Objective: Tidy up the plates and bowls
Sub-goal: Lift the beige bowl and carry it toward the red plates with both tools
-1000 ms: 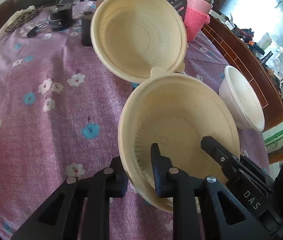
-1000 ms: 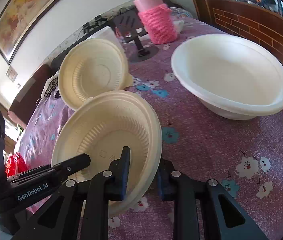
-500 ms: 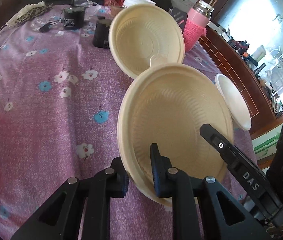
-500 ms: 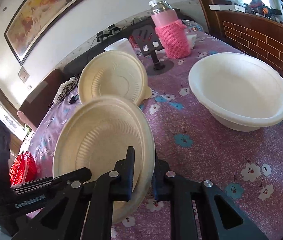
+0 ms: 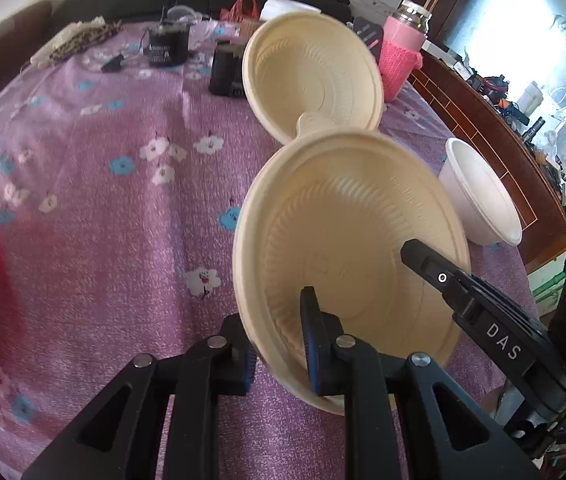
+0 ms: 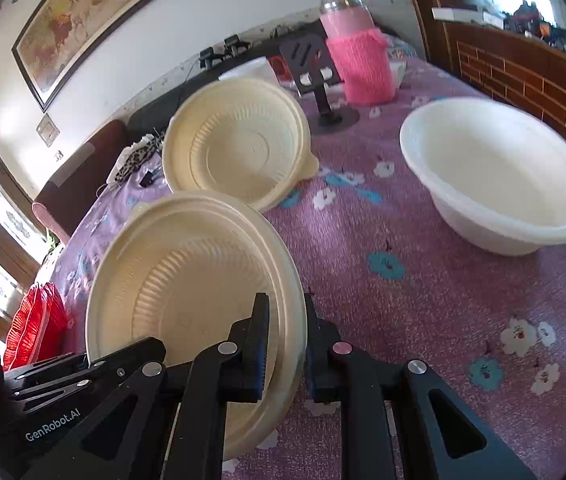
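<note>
A ribbed cream plate [image 5: 347, 240] hangs tilted just above the purple flowered tablecloth [image 5: 103, 220], held from both sides. My left gripper [image 5: 277, 336] is shut on its near-left rim. My right gripper [image 6: 287, 336] is shut on the opposite rim of the same plate [image 6: 187, 280]; one of its fingers [image 5: 443, 276] shows at the right of the left wrist view. A second cream plate [image 5: 315, 76] [image 6: 239, 144] lies farther back on the table. To the right of both plates stands a white bowl [image 5: 479, 196] [image 6: 495, 168].
A pink-sleeved bottle [image 6: 357, 56] and a black phone stand [image 6: 315, 64] stand behind the plates. A black jar [image 5: 165, 42] and a dark box [image 5: 225, 70] sit at the table's far side. A red bag [image 6: 35, 320] lies at the left edge. A wooden ledge borders the right.
The right gripper's fingers closed onto the plate's rim. The held plate rose off the cloth and tilted upright, and both views pulled back from the far plate.
</note>
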{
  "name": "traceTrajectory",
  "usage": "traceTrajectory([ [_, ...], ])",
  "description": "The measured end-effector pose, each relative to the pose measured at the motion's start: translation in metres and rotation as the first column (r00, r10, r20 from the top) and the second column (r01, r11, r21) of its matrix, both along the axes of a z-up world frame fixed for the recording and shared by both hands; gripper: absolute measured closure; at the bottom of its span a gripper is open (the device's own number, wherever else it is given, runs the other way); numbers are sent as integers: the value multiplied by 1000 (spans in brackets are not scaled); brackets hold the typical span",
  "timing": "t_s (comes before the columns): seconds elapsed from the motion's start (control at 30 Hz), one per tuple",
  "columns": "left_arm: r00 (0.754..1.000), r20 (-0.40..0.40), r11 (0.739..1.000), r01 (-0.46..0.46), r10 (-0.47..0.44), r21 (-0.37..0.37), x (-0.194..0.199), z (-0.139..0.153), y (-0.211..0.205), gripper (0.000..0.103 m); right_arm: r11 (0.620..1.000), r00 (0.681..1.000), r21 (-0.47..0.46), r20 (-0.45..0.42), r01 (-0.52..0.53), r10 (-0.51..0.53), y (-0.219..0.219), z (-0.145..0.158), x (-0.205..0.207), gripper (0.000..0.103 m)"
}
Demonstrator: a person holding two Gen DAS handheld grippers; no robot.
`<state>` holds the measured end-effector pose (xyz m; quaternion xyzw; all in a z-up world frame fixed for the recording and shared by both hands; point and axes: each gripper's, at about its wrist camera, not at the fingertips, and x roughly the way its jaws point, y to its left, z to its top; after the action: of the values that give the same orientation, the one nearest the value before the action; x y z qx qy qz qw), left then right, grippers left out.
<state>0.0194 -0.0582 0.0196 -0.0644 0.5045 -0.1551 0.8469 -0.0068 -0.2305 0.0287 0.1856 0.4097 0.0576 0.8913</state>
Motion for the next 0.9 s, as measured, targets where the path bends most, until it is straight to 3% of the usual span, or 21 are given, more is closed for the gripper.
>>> traceTrajectory([
  [0.2, 1000, -22, 1000, -8, 7, -13, 5, -8, -3, 81, 999, 999, 39, -32, -2, 4, -3, -7, 4, 87],
  [0.33, 1000, 12, 1000, 2, -2, 14, -1, -3, -5, 81, 1000, 1000, 17, -26, -16, 16, 1, -6, 3, 87],
  [0.5, 999, 36, 999, -31, 32, -19, -14, 5, 8, 82, 998, 998, -8, 30, -57, 57, 13, 5, -6, 88],
  [0.6, 998, 38, 997, -52, 55, -61, -27, 15, 26, 83, 997, 995, -1, 66, -78, 77, 22, 17, -15, 88],
  [0.9, 979, 152, 990, -131, 136, -43, -70, 55, 72, 83, 988, 986, 81, 113, -131, 122, 73, 38, -58, 87],
])
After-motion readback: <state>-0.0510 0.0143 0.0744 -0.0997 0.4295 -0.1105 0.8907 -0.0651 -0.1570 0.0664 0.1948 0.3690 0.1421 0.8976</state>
